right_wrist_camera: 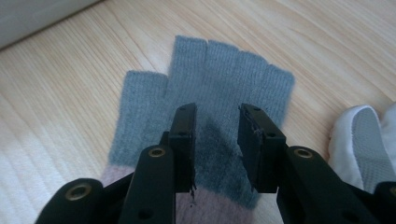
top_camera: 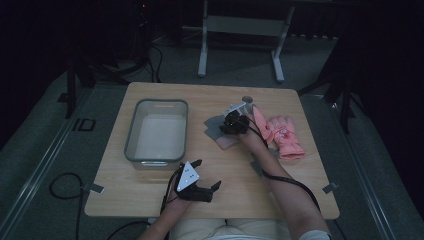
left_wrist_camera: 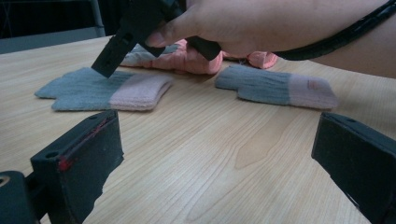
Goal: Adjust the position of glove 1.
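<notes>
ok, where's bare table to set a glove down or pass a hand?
Free: the near strip of table between the left gripper and the right forearm, the narrow lane between the grey bin and the grey knit glove, and the far edge beyond the bin. Crowded: the right side, where the right gripper hangs over that glove beside the pink gloves.
</notes>
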Demonstrator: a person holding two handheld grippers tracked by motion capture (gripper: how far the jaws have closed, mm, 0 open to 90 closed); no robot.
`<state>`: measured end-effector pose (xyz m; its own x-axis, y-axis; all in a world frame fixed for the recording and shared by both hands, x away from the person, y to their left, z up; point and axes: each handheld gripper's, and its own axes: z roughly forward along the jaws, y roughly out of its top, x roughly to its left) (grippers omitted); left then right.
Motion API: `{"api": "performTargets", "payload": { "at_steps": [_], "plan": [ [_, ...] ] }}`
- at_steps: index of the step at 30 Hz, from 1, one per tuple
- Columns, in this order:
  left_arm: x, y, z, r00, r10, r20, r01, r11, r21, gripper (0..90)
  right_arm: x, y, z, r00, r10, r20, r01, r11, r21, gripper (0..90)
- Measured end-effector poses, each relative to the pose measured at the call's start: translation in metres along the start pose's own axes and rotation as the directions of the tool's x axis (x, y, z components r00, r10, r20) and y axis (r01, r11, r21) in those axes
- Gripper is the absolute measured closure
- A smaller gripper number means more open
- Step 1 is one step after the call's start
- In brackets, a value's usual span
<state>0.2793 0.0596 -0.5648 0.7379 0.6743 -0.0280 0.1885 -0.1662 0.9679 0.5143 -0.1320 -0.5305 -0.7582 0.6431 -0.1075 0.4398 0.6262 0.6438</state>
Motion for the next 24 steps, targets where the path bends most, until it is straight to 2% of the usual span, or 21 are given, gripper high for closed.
{"api": "performTargets", "payload": {
  "at_steps": [4,7,11,13,15,17,19,20,23,24],
  "plan": [
    [-0.001,0.0,0.0,1.0,0.005,-0.002,-0.005,1.0,-0.002,1.4,0.001,-0.003,0.011,1.0,-0.004,0.003,0.004,0.999,0.038,67.3],
    [-0.001,0.0,0.0,1.0,0.001,-0.005,-0.001,1.0,-0.005,1.4,0.004,-0.004,0.013,0.9999,0.002,0.012,-0.002,1.0,0.026,72.3],
    [-0.001,0.0,0.0,1.0,0.002,-0.009,-0.002,1.0,-0.005,1.5,0.003,-0.008,0.014,0.9977,0.068,0.004,-0.068,0.998,-0.002,81.3],
    [-0.002,0.0,0.0,0.9997,0.007,-0.024,-0.007,1.0,-0.007,1.4,0.006,-0.007,0.014,0.9928,0.118,0.018,-0.118,0.993,-0.003,85.2],
    [-0.003,0.0,-0.001,0.999,0.017,-0.041,-0.017,0.9998,-0.01,1.4,0.009,-0.004,0.013,0.9886,0.148,0.03,-0.148,0.989,0.01,86.1],
    [-0.003,-0.001,-0.001,0.9987,0.014,-0.05,-0.015,0.9998,-0.013,1.4,0.011,-0.001,0.005,0.9807,0.195,0.018,-0.195,0.981,0.009,86.5],
    [-0.002,-0.001,-0.001,0.9983,0.007,-0.058,-0.008,0.9999,-0.015,1.4,0.015,0.001,-0.008,0.9717,0.236,0.019,-0.235,0.972,-0.02,86.5],
    [-0.002,-0.001,-0.001,0.998,0.003,-0.062,-0.004,0.9999,-0.017,1.4,0.019,0.003,-0.02,0.9644,0.264,0.014,-0.263,0.963,-0.056,86.5],
    [0.0,-0.001,-0.001,0.9973,-0.008,-0.073,0.006,0.9998,-0.02,1.4,0.032,0.006,-0.051,0.9524,0.304,0.024,-0.299,0.947,-0.121,86.6],
    [0.0,-0.001,-0.001,0.997,-0.014,-0.076,0.012,0.9997,-0.023,1.4,0.035,0.006,-0.059,0.9487,0.316,0.018,-0.311,0.942,-0.129,86.6]
  ]
}}
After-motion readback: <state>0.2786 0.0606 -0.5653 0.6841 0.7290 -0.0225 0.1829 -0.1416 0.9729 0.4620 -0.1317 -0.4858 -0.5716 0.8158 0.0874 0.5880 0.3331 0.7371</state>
